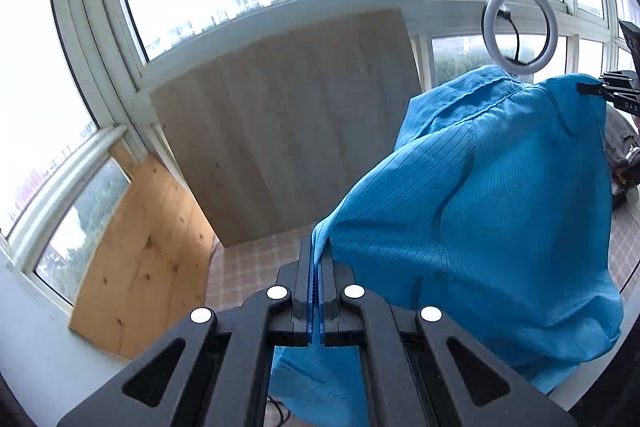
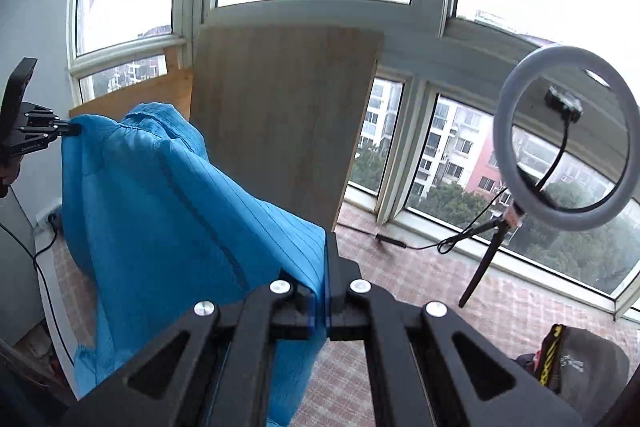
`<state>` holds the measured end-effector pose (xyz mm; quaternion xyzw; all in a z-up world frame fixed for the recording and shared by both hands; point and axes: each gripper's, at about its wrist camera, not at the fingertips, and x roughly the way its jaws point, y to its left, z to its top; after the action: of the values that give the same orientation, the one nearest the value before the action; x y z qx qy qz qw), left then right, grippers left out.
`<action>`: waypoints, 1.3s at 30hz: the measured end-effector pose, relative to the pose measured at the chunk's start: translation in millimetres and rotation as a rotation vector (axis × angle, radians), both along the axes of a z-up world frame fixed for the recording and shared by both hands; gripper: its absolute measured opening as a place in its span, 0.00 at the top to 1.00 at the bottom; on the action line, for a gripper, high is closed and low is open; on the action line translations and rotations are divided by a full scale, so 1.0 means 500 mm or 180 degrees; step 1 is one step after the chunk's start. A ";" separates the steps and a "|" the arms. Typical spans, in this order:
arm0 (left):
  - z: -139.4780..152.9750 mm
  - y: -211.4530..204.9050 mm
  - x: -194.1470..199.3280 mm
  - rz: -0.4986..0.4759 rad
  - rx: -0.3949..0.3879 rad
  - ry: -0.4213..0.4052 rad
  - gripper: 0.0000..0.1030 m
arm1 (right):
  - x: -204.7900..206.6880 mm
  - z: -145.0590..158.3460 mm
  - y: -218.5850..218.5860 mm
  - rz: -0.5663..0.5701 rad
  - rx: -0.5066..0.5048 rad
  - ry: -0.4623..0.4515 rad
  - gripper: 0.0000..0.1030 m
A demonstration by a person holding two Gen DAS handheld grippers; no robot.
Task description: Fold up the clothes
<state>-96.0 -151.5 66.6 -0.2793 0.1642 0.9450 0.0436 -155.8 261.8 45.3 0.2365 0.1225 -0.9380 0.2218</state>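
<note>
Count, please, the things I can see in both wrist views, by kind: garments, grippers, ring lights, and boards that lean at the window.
Blue garment: 1, hanging between the two grippers
Grippers: 2, the left gripper and the right gripper, each shut on the cloth
Ring light: 1
Boards: 2, the grey board and the pale pine board
Total: 6

The blue cloth (image 1: 500, 207) looks thin and smooth with fine dark lines. The board (image 1: 288, 123) at the middle is pale matt wood.
</note>
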 end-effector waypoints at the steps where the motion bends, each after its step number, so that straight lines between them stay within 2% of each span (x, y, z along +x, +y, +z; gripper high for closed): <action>1: 0.059 -0.002 0.020 -0.0034 -0.0050 0.0184 0.99 | 0.042 0.063 -0.005 -0.0042 0.0002 0.0178 0.98; 4: 0.230 -0.011 0.087 -0.0097 -0.0202 0.0706 1.00 | 0.168 0.241 -0.029 -0.0191 0.0106 0.0731 0.98; 6: 0.319 -0.016 0.136 -0.0109 -0.0288 0.0987 1.00 | 0.245 0.338 -0.048 -0.0282 0.0154 0.1006 0.98; 8: 0.396 -0.022 0.183 -0.0126 -0.0358 0.1225 1.00 | 0.317 0.412 -0.062 -0.0336 0.0158 0.1169 0.98; 11: 0.459 -0.036 0.235 -0.0179 -0.0304 0.1357 1.00 | 0.396 0.465 -0.094 -0.0412 0.0226 0.1261 0.98; 13: 0.458 -0.045 0.245 -0.0205 -0.0300 0.1268 1.00 | 0.408 0.449 -0.113 -0.0349 0.0214 0.0988 0.98; 14: 0.446 -0.050 0.243 -0.0215 -0.0307 0.1179 1.00 | 0.410 0.427 -0.129 -0.0368 0.0363 0.0891 0.99; 18: 0.397 -0.063 0.247 -0.0257 -0.0363 0.0993 1.00 | 0.426 0.369 -0.151 -0.0540 0.0459 0.0758 0.99; 22: 0.431 -0.064 0.292 -0.0266 -0.0512 0.1198 1.00 | 0.470 0.427 -0.157 -0.0786 0.0511 0.0993 0.99; 26: 0.524 -0.039 0.357 -0.0194 -0.0833 0.1596 1.00 | 0.540 0.523 -0.172 -0.1039 0.0849 0.1511 0.99; 29: 0.597 -0.026 0.391 -0.0209 -0.0841 0.1805 0.99 | 0.575 0.611 -0.171 -0.1233 0.0925 0.1699 0.99; 32: 0.633 -0.007 0.388 -0.0186 -0.0910 0.1912 0.99 | 0.595 0.674 -0.167 -0.1447 0.1089 0.1979 0.99; 35: 0.630 0.006 0.344 -0.0195 -0.0944 0.1882 0.99 | 0.578 0.697 -0.148 -0.1535 0.1131 0.2099 0.99; 37: 0.601 0.022 0.287 -0.0223 -0.0976 0.1801 0.99 | 0.541 0.683 -0.137 -0.1615 0.1289 0.2154 0.99; 39: 0.567 0.043 0.226 -0.0241 -0.1021 0.1668 0.99 | 0.483 0.652 -0.121 -0.1613 0.1334 0.2040 0.99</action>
<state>16.9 -129.8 350.2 -0.0231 0.3272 0.9446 -0.0097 85.8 201.6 371.4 -0.0033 0.3103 -0.9435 -0.1162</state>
